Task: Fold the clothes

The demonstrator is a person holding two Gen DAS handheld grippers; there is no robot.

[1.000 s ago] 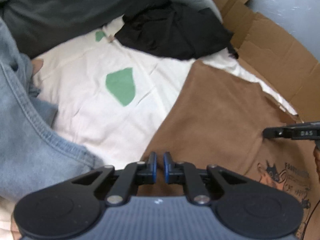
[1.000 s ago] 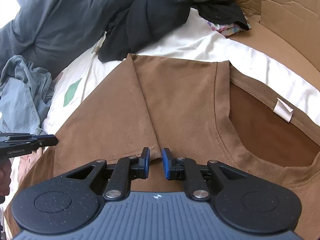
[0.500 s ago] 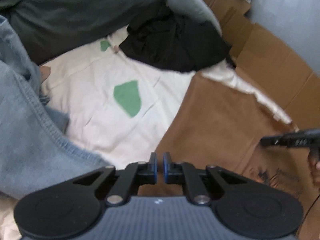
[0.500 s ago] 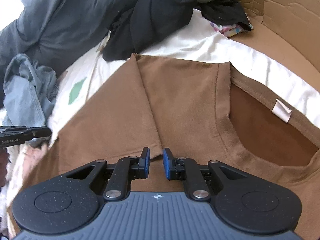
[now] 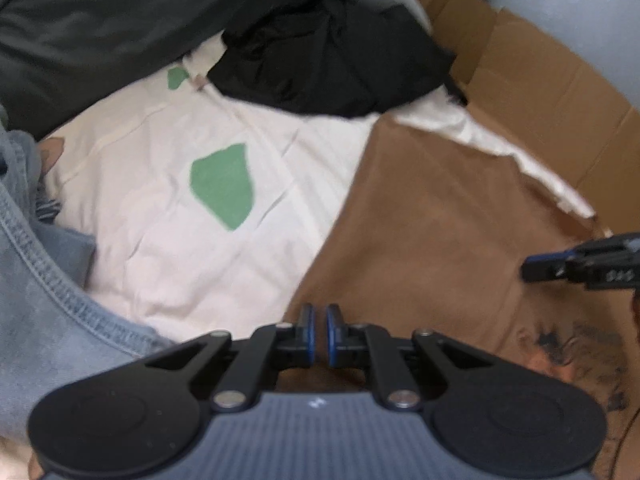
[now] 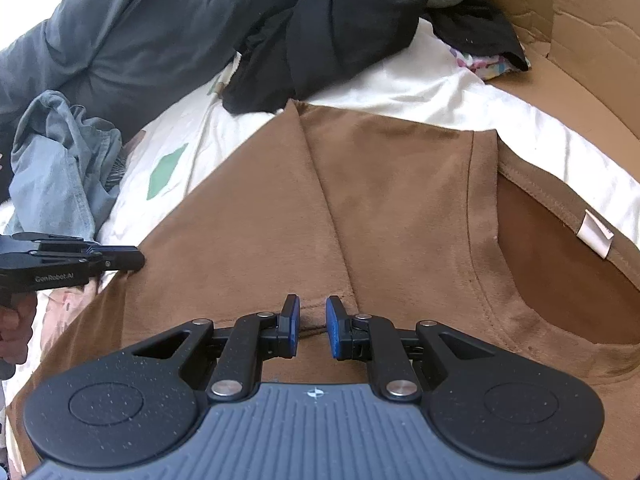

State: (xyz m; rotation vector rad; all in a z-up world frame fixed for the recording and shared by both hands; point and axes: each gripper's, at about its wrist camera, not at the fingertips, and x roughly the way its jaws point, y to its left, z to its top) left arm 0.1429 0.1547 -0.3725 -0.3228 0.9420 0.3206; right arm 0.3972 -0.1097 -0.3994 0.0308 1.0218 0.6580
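A brown T-shirt (image 6: 400,200) lies spread on a white sheet, its neckline (image 6: 560,280) and white label (image 6: 596,236) at the right. A fold line runs down the shirt to my right gripper (image 6: 312,326), whose pads stand a little apart with a pucker of brown cloth pinched between them. My left gripper (image 5: 319,320) is shut at the shirt's (image 5: 432,220) side edge, pads nearly touching on the cloth. Each gripper shows in the other view: the left gripper (image 6: 128,260) at the shirt's left edge, the right gripper (image 5: 536,268) above a dark print (image 5: 572,344).
The white sheet (image 5: 160,220) bears green patches. Blue jeans (image 5: 40,280) lie crumpled at the left, a black garment (image 6: 332,40) and a dark grey one (image 6: 140,32) at the back. Cardboard walls (image 6: 580,20) close off the right. A hand (image 6: 16,320) holds the left gripper.
The left gripper's jaws have narrowed from a small gap to nearly touching, and its view has shifted slightly. The right gripper has kept still.
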